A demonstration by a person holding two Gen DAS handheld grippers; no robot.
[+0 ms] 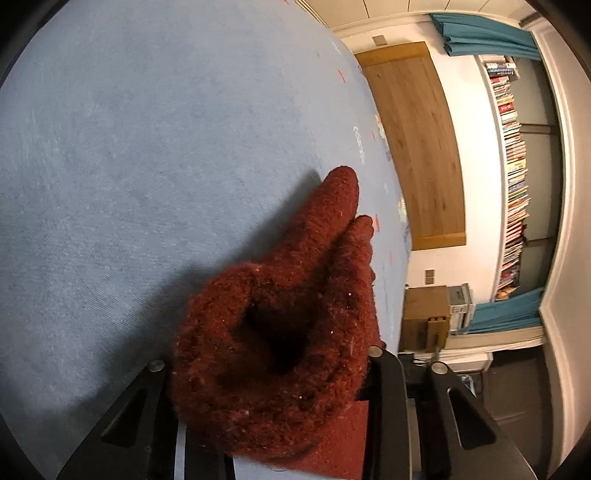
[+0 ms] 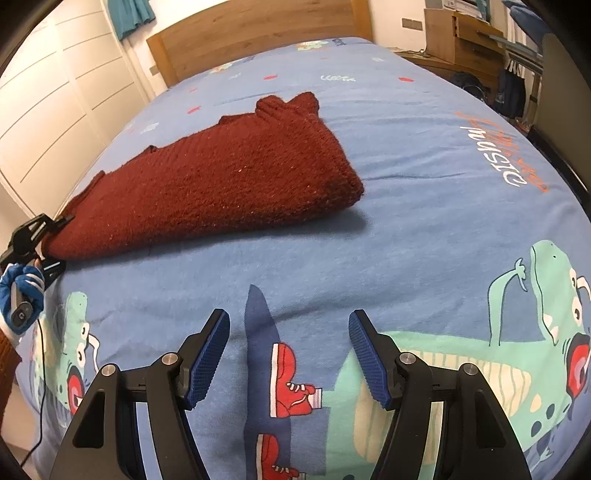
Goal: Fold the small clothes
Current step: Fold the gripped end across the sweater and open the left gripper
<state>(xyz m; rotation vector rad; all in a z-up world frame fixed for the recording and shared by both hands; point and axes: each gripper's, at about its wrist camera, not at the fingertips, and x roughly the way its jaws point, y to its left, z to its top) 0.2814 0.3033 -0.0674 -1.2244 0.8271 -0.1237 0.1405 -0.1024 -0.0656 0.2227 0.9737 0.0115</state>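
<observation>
Right wrist | right gripper (image 2: 288, 354) jaws spread, sweater (image 2: 221, 184) ahead | left gripper (image 2: 48, 240) clamps sweater hem

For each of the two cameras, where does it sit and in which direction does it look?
Left wrist: sits on the left claw, tilted sideways, looking along the red knitted garment it grips, across the blue bedsheet to a bookshelf; its black fingers show.
Right wrist: sits on the open right claw, low over the bed, facing the wooden headboard; the gloved left hand shows.
Shared: garment, bedsheet, headboard, left claw.
</observation>
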